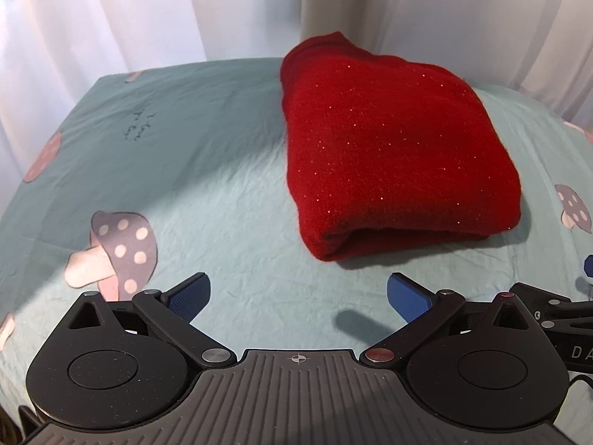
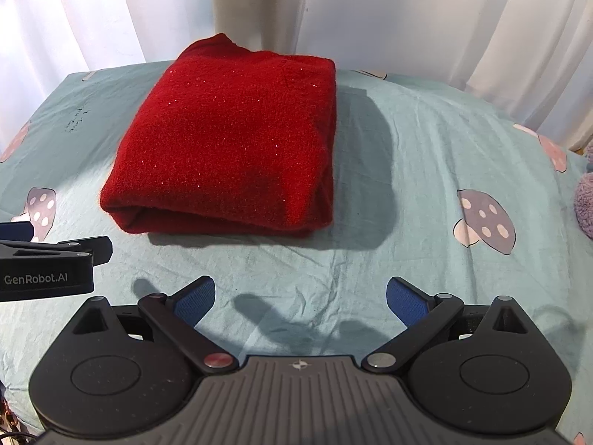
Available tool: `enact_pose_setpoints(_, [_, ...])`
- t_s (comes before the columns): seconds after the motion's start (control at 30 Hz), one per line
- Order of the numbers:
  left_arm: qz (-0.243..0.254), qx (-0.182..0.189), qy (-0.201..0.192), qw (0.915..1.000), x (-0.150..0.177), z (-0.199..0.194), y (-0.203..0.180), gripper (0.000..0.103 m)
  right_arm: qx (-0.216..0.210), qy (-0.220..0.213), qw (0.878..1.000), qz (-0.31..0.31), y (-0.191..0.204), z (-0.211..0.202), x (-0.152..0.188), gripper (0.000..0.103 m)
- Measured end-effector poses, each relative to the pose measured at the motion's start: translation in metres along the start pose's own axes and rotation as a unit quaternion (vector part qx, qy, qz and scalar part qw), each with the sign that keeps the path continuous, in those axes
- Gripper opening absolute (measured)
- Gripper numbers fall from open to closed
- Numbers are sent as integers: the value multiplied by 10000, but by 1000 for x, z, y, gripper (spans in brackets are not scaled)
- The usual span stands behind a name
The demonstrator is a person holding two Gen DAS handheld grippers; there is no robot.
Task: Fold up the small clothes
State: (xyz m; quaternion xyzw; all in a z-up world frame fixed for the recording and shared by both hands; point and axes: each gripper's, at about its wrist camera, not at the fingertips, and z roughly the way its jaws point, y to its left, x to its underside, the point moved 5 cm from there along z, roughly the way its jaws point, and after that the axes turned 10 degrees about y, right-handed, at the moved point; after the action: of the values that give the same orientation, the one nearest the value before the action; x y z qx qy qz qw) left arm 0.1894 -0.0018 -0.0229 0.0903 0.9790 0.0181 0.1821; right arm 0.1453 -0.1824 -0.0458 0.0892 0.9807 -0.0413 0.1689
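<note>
In the left wrist view, the left gripper [image 1: 298, 298] hovered low over the sheet [image 1: 207, 170], its blue-padded jaws spread wide and holding nothing. The red garment [image 1: 393, 152] lay folded into a thick rectangle ahead and to the right, its rounded fold toward the camera, apart from the jaws. Part of the right gripper [image 1: 556, 313] showed at the right edge. White curtains [image 1: 111, 11] hung behind. In the right wrist view, the right gripper [image 2: 300, 300] also had its jaws wide apart and empty, above bare sheet [image 2: 426, 155] printed with mushrooms [image 2: 485, 220]. The garment [image 2: 226, 137] sat ahead and left of centre, flat on the sheet. The left gripper [image 2: 55, 259] entered from the left edge, near the garment's near left corner without touching it.
</note>
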Motion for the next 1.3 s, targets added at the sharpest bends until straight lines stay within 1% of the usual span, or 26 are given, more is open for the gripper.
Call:
enact_pose_setpoints(0.6, [-4,94,81,9999,0,4,1,103,70,-22,10000,49,-1,-3,0,99])
enact_pose_setpoints(1.3, [73,96,139,9998,2,5,-5,103,104,-41,9999,116,-4,-3,2,99])
